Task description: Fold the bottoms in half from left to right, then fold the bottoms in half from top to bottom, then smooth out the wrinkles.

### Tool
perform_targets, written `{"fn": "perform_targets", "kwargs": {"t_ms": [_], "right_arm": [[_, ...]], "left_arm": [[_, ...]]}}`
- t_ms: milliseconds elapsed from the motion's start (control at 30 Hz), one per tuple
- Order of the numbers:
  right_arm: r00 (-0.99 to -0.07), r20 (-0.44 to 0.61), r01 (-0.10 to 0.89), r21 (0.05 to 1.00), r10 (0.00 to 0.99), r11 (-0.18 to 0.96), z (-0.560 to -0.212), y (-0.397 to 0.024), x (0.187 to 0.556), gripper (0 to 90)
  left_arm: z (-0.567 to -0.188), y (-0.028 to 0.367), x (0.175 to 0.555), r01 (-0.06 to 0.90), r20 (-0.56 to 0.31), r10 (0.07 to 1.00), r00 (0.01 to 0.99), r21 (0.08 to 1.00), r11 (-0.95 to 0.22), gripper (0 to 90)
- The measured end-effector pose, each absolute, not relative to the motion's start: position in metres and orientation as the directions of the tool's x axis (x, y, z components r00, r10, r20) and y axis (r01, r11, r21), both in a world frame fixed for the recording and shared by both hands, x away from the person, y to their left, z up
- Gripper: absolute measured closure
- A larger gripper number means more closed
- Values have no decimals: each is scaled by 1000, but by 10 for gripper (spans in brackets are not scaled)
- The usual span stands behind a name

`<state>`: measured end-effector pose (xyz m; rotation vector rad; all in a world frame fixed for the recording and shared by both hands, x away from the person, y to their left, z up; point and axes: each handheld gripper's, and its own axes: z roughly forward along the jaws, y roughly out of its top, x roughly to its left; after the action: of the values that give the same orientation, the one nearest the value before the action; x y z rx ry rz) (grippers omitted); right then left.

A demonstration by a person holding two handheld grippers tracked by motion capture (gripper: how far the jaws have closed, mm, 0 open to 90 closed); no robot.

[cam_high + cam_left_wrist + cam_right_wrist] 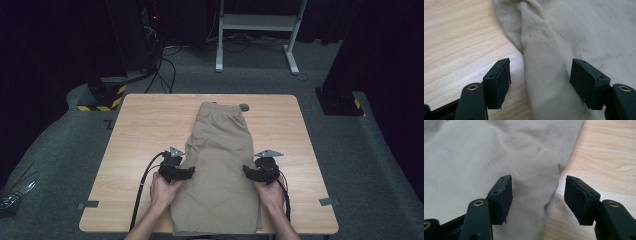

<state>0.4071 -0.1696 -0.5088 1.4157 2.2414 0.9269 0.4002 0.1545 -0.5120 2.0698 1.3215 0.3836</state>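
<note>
Left gripper (192, 172) and right gripper (246, 171), both spread, straddle the shorts' (220, 165) opposite edges.

I count one pair of khaki shorts (220, 165) on one wooden table (145, 130), and I am working two grippers: the left gripper (190, 172) and the right gripper (246, 171), each with two black jaws and one grey three-cornered plate on top. Two hands show, the left hand (162, 192) and the right hand (271, 194). One small dark round disc (244, 107) sits by the far edge. I see two grey tape tabs (88, 205) at the near corners. On the floor beyond I make out one white frame (257, 30) and, I think, one yellow-and-black striped base (102, 97), though it is dim there.
</note>
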Motion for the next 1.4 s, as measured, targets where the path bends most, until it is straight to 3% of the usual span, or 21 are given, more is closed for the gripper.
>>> {"fn": "perform_targets", "kwargs": {"t_ms": [233,600,867,1400], "right_arm": [[-453,6,671,661,892,336,-514,-157,401,413],[-477,11,662,662,879,351,-512,-152,398,630],[-489,27,666,657,872,353,-511,-156,400,784],[-513,65,670,654,856,352,-511,-161,403,861]], "left_arm": [[-512,138,396,678,-26,883,468,651,-340,351],[-507,129,397,681,-19,864,503,625,-383,635],[-508,128,396,674,-39,856,516,634,-378,788],[-507,132,399,675,-84,835,544,635,-376,858]]}}
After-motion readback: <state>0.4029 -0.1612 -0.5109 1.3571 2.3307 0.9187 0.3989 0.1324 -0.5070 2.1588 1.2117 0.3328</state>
